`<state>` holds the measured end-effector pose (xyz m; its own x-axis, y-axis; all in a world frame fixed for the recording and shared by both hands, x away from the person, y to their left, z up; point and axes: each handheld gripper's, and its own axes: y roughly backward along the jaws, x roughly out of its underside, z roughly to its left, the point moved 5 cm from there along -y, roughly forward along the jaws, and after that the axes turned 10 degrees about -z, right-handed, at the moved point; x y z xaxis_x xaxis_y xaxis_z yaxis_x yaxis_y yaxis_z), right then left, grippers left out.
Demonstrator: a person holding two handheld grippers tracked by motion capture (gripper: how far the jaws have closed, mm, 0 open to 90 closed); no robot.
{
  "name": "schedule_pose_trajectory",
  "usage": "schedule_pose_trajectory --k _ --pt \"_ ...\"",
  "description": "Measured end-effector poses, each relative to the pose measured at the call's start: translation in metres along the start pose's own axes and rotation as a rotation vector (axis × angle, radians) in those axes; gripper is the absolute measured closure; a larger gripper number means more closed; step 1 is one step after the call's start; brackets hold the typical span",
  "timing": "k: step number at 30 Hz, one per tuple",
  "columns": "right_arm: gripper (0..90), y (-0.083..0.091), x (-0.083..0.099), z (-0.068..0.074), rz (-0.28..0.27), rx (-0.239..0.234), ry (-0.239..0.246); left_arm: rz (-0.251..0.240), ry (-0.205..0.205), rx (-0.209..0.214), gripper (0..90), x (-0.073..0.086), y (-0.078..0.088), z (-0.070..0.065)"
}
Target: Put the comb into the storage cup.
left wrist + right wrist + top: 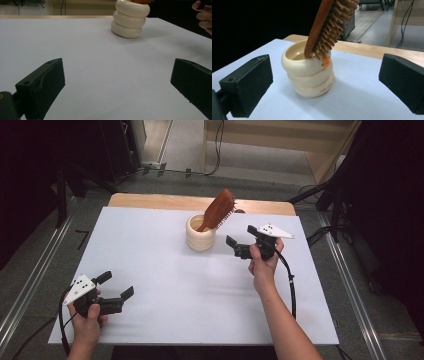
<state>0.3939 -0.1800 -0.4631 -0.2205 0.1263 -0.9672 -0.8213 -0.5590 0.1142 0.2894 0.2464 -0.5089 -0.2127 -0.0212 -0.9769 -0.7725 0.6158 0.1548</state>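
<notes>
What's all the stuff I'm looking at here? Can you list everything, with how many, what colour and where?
Hairbrush: one, reddish-brown wood with wooden bristles, standing handle-down and tilted in the cup.
Cup: one, cream, ribbed like three stacked rings, at the far middle of the table.
Orange tag: one, small, hanging against the cup's rim under the bristles.
Table: one, white sheet over a wooden top, centre of the room.
Cables: several, black, on the floor beyond the table.
Left gripper: one, black with a grey plate, near left of the table, jaws open.
Right gripper: one, black with a grey plate, just right of the cup, jaws open.
Hands: two, one holding each gripper.
</notes>
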Motion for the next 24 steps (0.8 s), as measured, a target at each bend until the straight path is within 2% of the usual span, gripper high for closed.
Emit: schedule_pose_trajectory --k 14,24 --pt "0.0 0.024 0.010 0.003 0.009 -0.014 0.073 0.001 -0.003 -0.003 0.0 0.000 0.000 -0.001" --pt "0.0 0.043 0.017 -0.002 0.007 -0.001 0.080 0.001 -0.005 -0.005 0.0 0.000 0.000 -0.001"
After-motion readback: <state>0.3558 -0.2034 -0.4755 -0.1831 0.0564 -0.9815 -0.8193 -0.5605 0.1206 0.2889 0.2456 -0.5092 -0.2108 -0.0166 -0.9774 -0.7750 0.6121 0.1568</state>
